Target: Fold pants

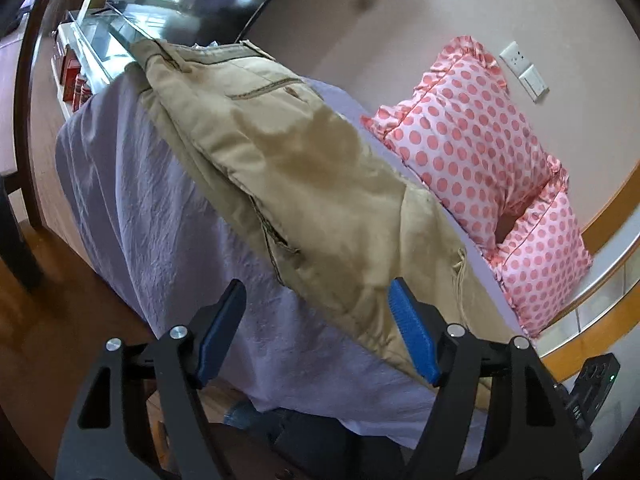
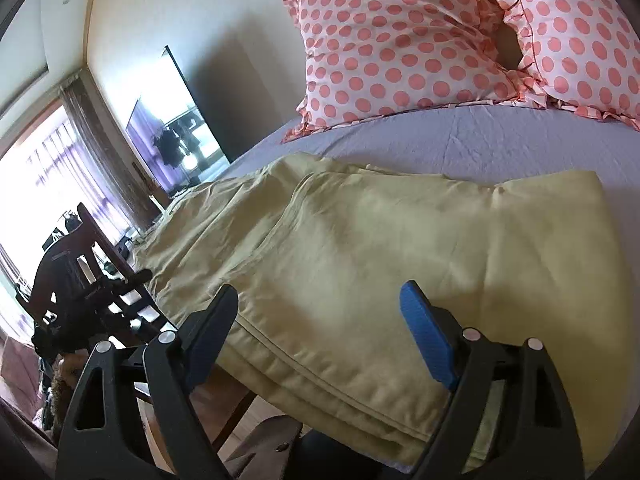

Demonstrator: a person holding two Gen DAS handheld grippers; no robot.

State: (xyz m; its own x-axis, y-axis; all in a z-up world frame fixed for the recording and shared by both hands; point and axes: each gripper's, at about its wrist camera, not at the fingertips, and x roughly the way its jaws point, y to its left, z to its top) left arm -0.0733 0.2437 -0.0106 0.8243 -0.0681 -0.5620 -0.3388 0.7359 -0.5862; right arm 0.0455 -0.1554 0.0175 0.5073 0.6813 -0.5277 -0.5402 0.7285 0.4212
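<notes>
Khaki pants [image 1: 280,168] lie on a bed with a lilac sheet [image 1: 160,208], waistband at the far end and back pocket facing up. My left gripper [image 1: 316,312] is open and empty, just short of the pants' near edge. In the right wrist view the pants [image 2: 360,248] lie folded over, with layered hems hanging at the bed's near edge. My right gripper [image 2: 320,308] is open and empty, its jaws wide apart just above that near edge.
Two pink polka-dot pillows [image 1: 472,148] rest against the wall at the head of the bed, and also show in the right wrist view [image 2: 408,44]. A dark wooden chair [image 2: 92,276] stands left of the bed. A TV [image 2: 176,124] stands by the window.
</notes>
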